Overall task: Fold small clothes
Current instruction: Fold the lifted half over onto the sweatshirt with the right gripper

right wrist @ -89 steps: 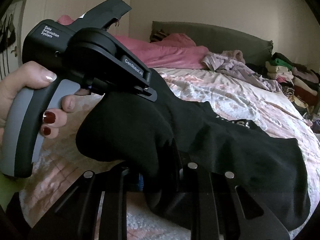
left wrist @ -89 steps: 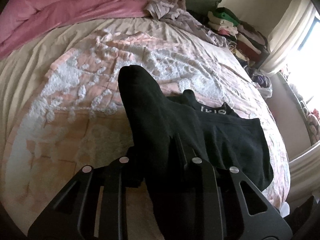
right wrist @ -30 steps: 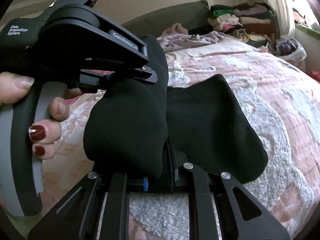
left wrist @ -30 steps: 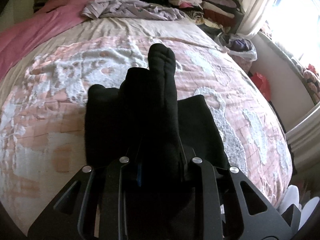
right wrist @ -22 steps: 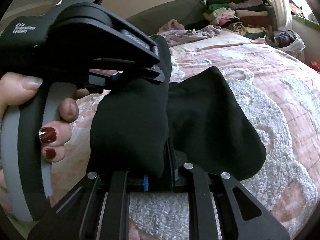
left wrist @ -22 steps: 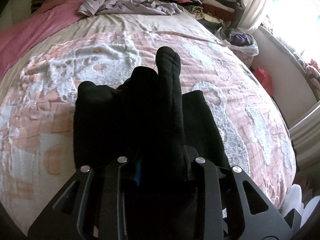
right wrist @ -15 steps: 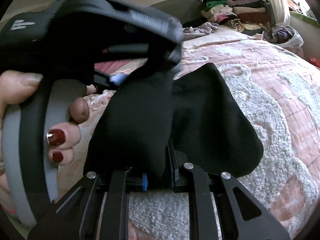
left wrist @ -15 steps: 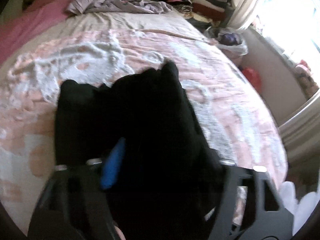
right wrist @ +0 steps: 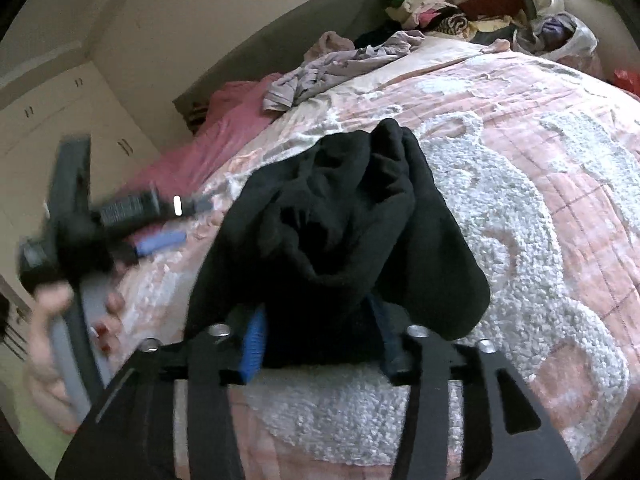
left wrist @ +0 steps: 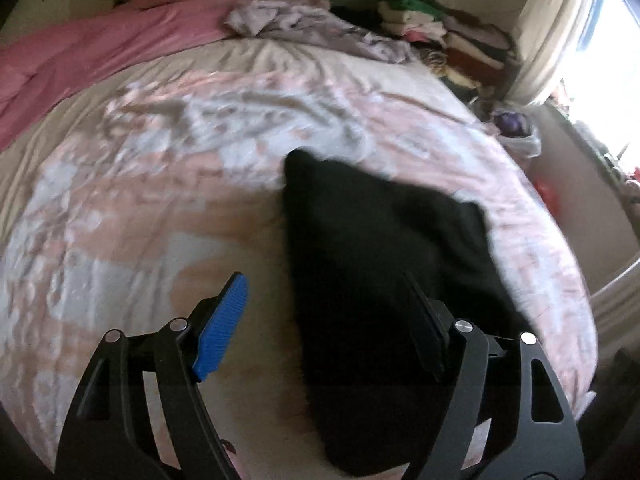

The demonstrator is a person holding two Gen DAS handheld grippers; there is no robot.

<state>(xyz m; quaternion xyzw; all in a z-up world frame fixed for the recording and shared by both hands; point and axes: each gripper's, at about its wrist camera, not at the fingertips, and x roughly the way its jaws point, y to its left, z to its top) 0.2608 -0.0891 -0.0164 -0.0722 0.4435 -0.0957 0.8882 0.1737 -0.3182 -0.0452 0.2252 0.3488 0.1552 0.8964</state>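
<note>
A black garment (left wrist: 372, 264) lies in a folded heap on the pink and white bedspread (left wrist: 120, 200). My left gripper (left wrist: 324, 312) is open and empty, above the garment's left edge, its blue pad (left wrist: 222, 322) over bare bedspread. In the right wrist view the garment (right wrist: 332, 232) is bunched up. My right gripper (right wrist: 320, 336) is open, its fingers on either side of the garment's near edge. The left gripper (right wrist: 160, 216) shows blurred at the left, held by a hand.
A pink blanket (left wrist: 80, 52) and a lilac garment (left wrist: 304, 28) lie at the head of the bed. Stacked clothes (left wrist: 440, 36) stand at the back right. A window and curtain (left wrist: 560, 32) are on the right beyond the bed's edge.
Both grippers have opened and let go of the black garment, which now lies on the bed. The left gripper has pulled away to the left.
</note>
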